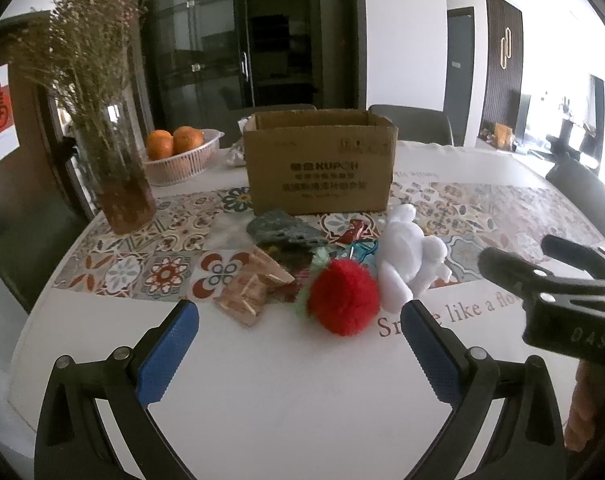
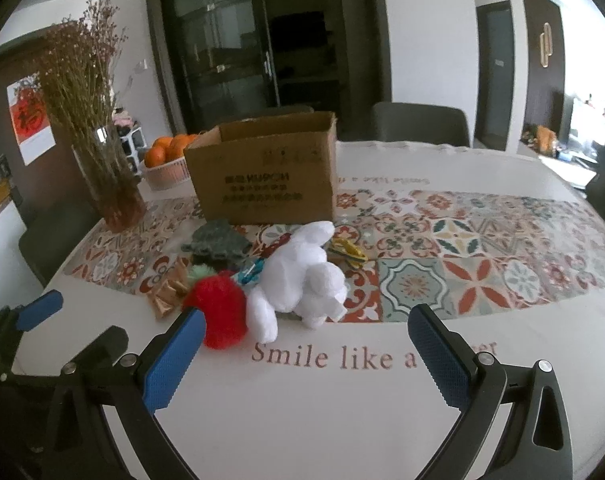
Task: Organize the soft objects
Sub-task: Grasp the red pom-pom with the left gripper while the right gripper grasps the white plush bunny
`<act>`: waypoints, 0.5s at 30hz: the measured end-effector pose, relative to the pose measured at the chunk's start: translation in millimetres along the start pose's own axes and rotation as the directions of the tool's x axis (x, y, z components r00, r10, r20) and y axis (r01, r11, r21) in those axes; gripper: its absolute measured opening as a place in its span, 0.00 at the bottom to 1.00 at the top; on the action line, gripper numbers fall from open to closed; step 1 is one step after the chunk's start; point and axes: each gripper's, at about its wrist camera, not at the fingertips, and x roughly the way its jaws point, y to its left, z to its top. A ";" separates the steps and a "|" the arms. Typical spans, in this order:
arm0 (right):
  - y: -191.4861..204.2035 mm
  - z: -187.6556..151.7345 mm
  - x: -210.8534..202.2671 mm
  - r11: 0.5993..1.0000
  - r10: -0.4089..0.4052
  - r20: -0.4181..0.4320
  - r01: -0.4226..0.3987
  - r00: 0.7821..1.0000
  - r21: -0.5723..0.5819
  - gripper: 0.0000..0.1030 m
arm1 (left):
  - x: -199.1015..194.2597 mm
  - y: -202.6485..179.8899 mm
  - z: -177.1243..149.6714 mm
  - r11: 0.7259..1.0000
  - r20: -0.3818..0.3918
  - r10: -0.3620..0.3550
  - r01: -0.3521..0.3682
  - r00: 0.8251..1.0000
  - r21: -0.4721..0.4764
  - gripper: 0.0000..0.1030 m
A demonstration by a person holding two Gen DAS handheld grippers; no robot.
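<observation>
1 red pompom (image 1: 345, 297), 1 white plush (image 2: 298, 280), 1 box (image 1: 320, 160)

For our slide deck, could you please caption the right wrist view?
Open right gripper faces a white plush toy, red pompom and cardboard box.

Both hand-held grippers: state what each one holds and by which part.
Nothing is held. The left hand-held gripper and right hand-held gripper are both open, short of the fluffy red pom-pom and white plush rabbit on the table.
</observation>
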 end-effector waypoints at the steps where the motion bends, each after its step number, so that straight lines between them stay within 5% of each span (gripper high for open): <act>1: -1.5 2.0 6.5 1.000 0.010 -0.007 -0.010 1.000 -0.004 0.99 | 4.1 -0.9 0.3 1.000 -0.003 -0.007 0.007 1.000 0.001 1.00; 15: -10.6 21.3 73.9 0.996 0.085 -0.064 -0.086 0.994 -0.013 0.99 | 62.0 -4.6 3.4 0.999 -0.051 -0.044 0.044 0.998 -0.002 1.00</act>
